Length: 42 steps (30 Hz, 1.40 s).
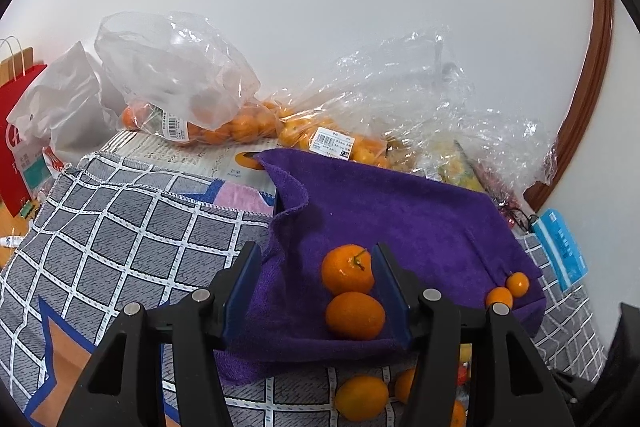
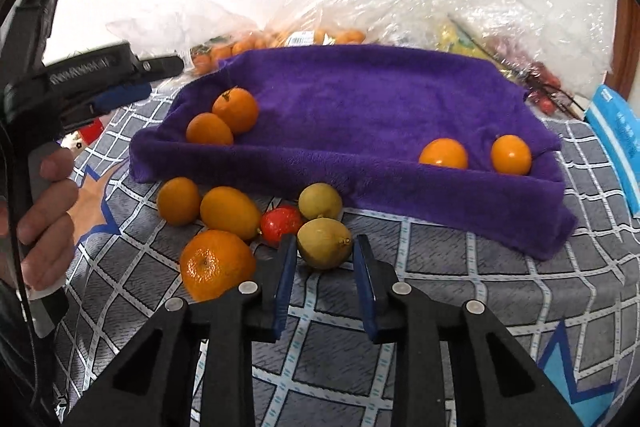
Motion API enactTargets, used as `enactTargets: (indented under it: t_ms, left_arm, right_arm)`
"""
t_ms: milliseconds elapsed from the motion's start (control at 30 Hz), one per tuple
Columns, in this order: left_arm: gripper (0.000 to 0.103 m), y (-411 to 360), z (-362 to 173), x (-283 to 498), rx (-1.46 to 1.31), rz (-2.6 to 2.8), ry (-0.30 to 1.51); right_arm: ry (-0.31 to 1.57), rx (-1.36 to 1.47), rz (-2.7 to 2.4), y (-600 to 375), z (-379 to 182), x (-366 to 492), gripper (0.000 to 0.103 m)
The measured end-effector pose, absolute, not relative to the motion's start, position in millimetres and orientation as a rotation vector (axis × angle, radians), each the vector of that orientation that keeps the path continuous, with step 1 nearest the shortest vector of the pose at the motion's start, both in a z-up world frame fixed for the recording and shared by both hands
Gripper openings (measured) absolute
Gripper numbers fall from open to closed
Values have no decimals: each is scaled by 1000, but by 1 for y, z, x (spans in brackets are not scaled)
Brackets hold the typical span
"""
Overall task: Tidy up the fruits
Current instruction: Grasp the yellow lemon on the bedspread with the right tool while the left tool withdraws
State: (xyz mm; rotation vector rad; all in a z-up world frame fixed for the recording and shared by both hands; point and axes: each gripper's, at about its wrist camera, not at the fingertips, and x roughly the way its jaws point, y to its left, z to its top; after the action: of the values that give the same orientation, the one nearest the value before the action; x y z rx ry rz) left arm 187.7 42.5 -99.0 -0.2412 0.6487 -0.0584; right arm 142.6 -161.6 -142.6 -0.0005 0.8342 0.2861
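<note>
A purple towel (image 2: 360, 107) lies on the checked cloth (image 2: 440, 287), also in the left wrist view (image 1: 400, 211). Two oranges (image 1: 348, 269) (image 1: 355, 315) rest on its left part between the open fingers of my left gripper (image 1: 316, 267), apart from both pads. Two small oranges (image 2: 443, 153) (image 2: 511, 155) sit at its right. My right gripper (image 2: 325, 251) is open around a green-yellow fruit (image 2: 324, 243) on the cloth. Beside it lie another green fruit (image 2: 320, 201), a red fruit (image 2: 280, 223), a mandarin (image 2: 216, 263) and two oranges (image 2: 230, 213) (image 2: 178, 201).
Clear plastic bags of oranges (image 1: 224, 123) and other fruit (image 2: 460, 11) lie against the white wall behind the towel. A red paper bag (image 1: 16, 139) stands at far left. A blue packet (image 2: 616, 135) lies at right. My left gripper body (image 2: 100, 79) shows in the right wrist view.
</note>
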Motion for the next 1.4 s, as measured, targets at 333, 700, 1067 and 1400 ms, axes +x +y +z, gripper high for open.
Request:
enactTargets:
  t_ms: [333,700,1067,1400]
  left_arm:
    - [55,33,-96,183,-195,-64,625]
    - [55,14,-91,173,-53,-21,551]
    - [55,25,-94,178,-118,-40,590]
    - [55,27,-97,139,-100,-65,663]
  right_arm:
    - [853,37,117,-203,-144,105,28]
    - [884,83,129,-212,-152,96,30]
    - [877,159,142,-220,-153,101,29]
    - [845,137,127,-218,-147,92,29]
